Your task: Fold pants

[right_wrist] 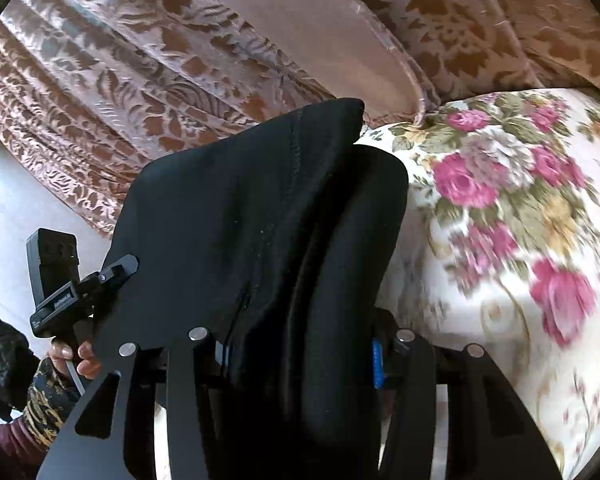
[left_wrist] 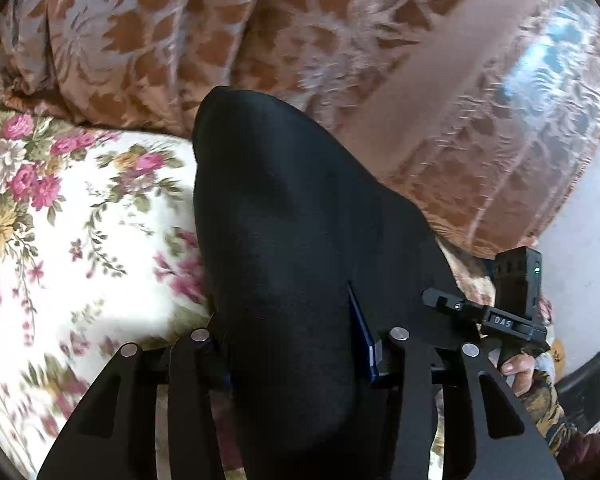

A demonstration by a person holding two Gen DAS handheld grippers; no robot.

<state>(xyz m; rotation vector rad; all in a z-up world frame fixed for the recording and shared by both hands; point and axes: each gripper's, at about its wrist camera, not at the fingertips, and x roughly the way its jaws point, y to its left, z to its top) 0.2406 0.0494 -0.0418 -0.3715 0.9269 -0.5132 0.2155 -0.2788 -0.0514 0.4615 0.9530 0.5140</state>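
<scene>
The black pants (left_wrist: pixel 284 208) rise as a thick bunched fold between the fingers of my left gripper (left_wrist: pixel 296 344). It is shut on the cloth, and a blue pad (left_wrist: pixel 364 340) presses into the cloth's right side. In the right wrist view the same pants (right_wrist: pixel 240 208) stand up in layered folds with a stitched seam. My right gripper (right_wrist: pixel 300 360) is shut on them, its blue pad (right_wrist: pixel 376 364) against the cloth. The cloth is lifted off the bed. Each view shows the other gripper's housing (left_wrist: pixel 518 276) (right_wrist: pixel 52 264) at the pants' edge.
A white bedsheet with pink roses (left_wrist: pixel 80 220) (right_wrist: pixel 520 220) lies under the pants. A brown and silver patterned bedspread (left_wrist: pixel 260 40) (right_wrist: pixel 120 80) fills the back. A pale floor (left_wrist: pixel 580 200) shows beside it. A person's hand (left_wrist: pixel 516 368) (right_wrist: pixel 76 360) grips each handle.
</scene>
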